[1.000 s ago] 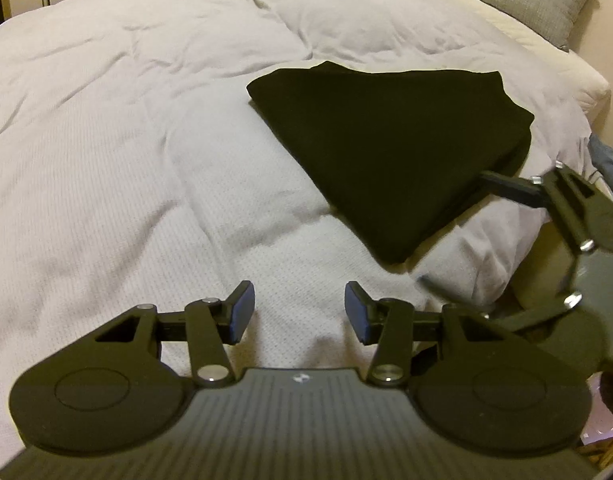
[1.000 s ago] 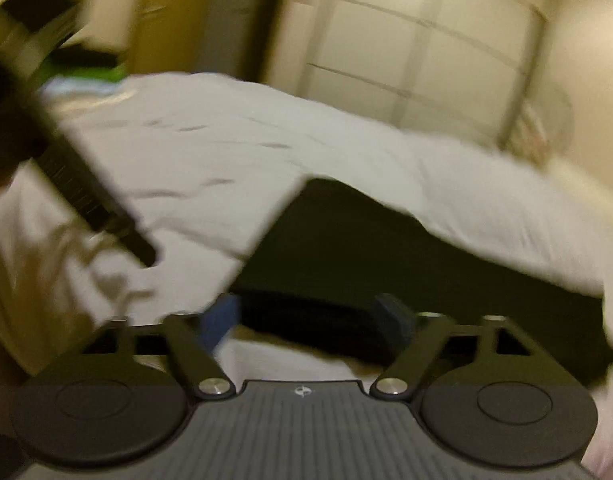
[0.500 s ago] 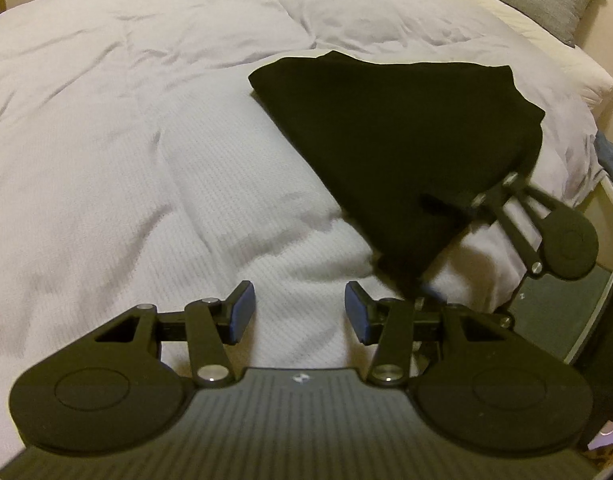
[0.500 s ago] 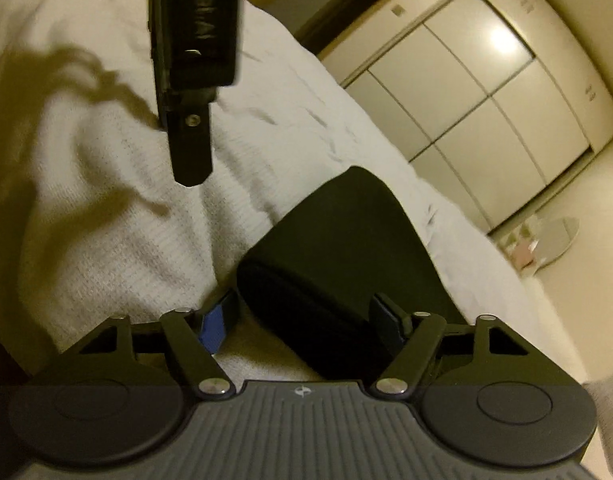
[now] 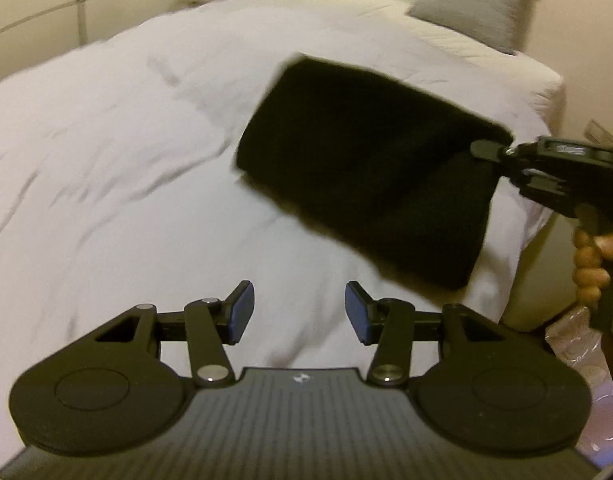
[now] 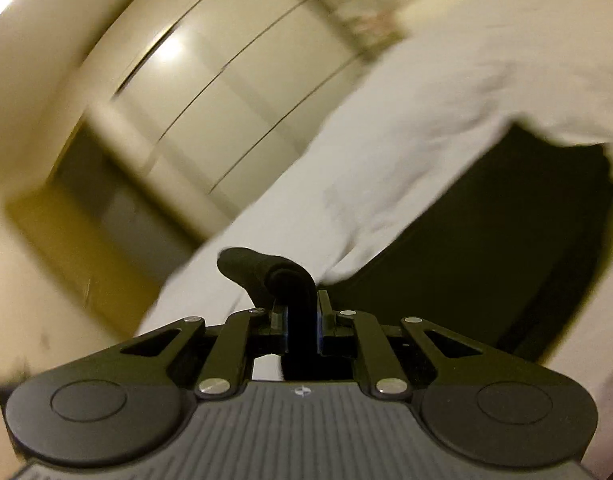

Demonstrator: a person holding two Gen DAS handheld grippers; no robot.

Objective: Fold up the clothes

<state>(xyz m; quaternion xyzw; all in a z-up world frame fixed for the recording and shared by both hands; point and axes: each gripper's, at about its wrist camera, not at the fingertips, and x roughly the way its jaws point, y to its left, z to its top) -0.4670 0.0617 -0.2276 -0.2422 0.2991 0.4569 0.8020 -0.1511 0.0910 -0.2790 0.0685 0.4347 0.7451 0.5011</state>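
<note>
A folded black garment (image 5: 370, 172) lies on the white bed cover (image 5: 126, 160), blurred by motion. My right gripper (image 5: 486, 150) comes in from the right edge, held by a hand (image 5: 594, 264), and pinches the garment's right corner. In the right wrist view its jaws are still closing; the right gripper (image 6: 302, 320) presses on a bunched fold of the black garment (image 6: 486, 248), which curls up over the fingers. My left gripper (image 5: 298, 312) hovers over the bed cover in front of the garment, open, with nothing between its blue pads.
A grey pillow (image 5: 478, 4) rests at the bed's far right corner. Pale wardrobe doors (image 6: 226, 80) stand behind the bed. The bed's right edge drops off near a crinkled plastic bag (image 5: 578, 344).
The right gripper rolled over and closed on the garment's corner. The garment has shifted and turned on the bed. The left gripper's view swung and rose; its jaws kept the same gap.
</note>
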